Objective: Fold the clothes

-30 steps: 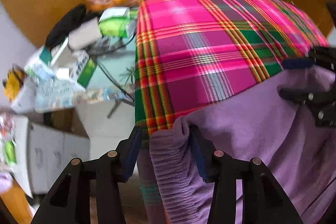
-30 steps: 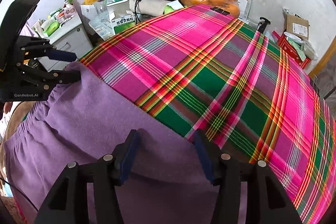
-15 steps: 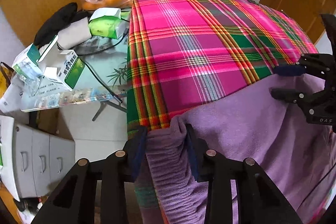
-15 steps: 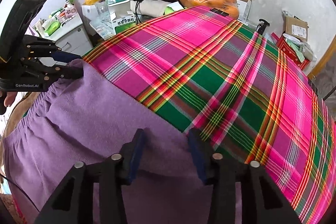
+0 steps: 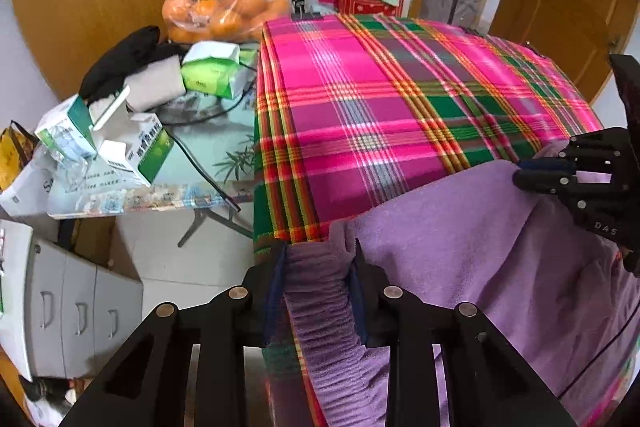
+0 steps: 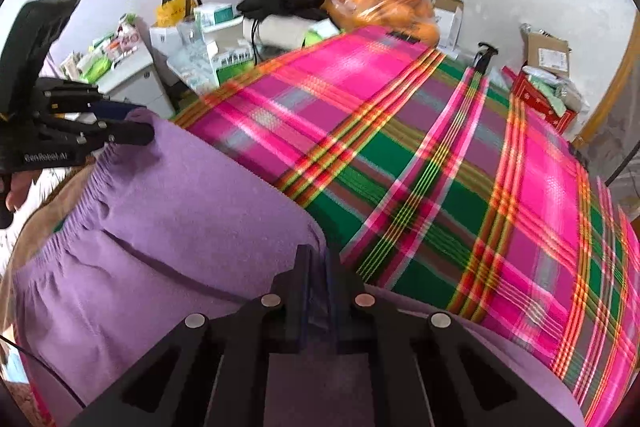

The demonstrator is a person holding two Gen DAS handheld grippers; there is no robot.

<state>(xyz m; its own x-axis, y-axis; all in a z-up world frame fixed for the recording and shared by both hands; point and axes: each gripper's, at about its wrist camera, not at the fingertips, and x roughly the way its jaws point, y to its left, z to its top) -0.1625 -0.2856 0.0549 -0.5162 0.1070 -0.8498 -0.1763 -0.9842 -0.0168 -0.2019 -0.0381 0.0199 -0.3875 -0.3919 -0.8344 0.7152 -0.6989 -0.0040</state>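
Note:
A purple knit garment (image 5: 460,247) lies at the near edge of a table covered by a pink and green plaid cloth (image 5: 380,115). My left gripper (image 5: 318,255) is closing, its pads pressing the ribbed waistband corner bunched between them. The right gripper (image 5: 520,173) appears at the right of this view, pinching the garment's top edge. In the right wrist view, my right gripper (image 6: 318,259) is closing, jaws almost together on a fold of the purple garment (image 6: 180,195). The left gripper (image 6: 136,123) holds the far-left corner there, above the plaid cloth (image 6: 440,167).
A bag of oranges (image 5: 224,3), green and white boxes (image 5: 136,147) and black cloth crowd a side table to the left. A grey drawer unit (image 5: 68,307) stands below it. A cardboard box (image 6: 548,55) sits beyond the table. A person's hand (image 6: 16,187) holds the left gripper.
Both grippers have closed on the purple garment's top edge, the right one from wide open to nearly together. Both have risen a little, and the fabric bunches up between the jaws.

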